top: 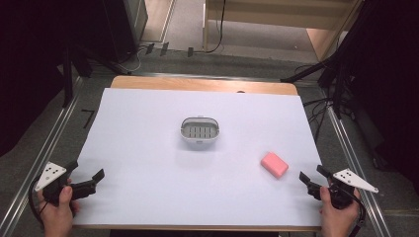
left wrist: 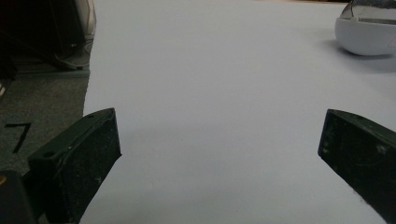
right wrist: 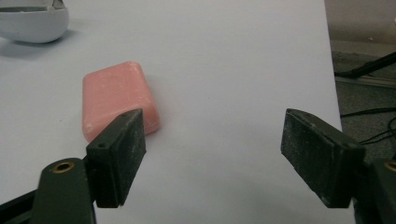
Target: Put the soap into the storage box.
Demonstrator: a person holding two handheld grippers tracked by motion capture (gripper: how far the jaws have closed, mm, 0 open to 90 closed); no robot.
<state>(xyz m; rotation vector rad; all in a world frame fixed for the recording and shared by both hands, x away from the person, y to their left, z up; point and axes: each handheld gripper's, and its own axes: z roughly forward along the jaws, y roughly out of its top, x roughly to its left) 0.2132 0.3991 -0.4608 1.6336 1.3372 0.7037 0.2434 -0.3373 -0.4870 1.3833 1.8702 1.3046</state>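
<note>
Pink soap bar (top: 274, 164) is lying on the white worktop (top: 148, 148) in the high view, toward the near right, well apart from the white soap dish (top: 199, 132) sitting near the middle; the likely work of putting the bar into the dish is not yet begun, so reaching, gripping, carrying and setting down are all left. The left tool (top: 89, 180) is resting at the near left edge and the right tool (top: 310, 178) at the near right edge, near the bar but not touching it. In the left gripper view, the left tool (left wrist: 219, 149) is standing spread with bare worktop between its jaws, and the dish (left wrist: 369, 32) is sitting far off at the upper right, cut off by the frame. In the right gripper view, the right tool (right wrist: 212, 154) is also standing spread and holding nothing; the soap bar (right wrist: 116, 95) is lying just beyond its left jaw, which is covering one corner, while the dish (right wrist: 32, 21) is showing partly at the top left, its inside hidden.
</note>
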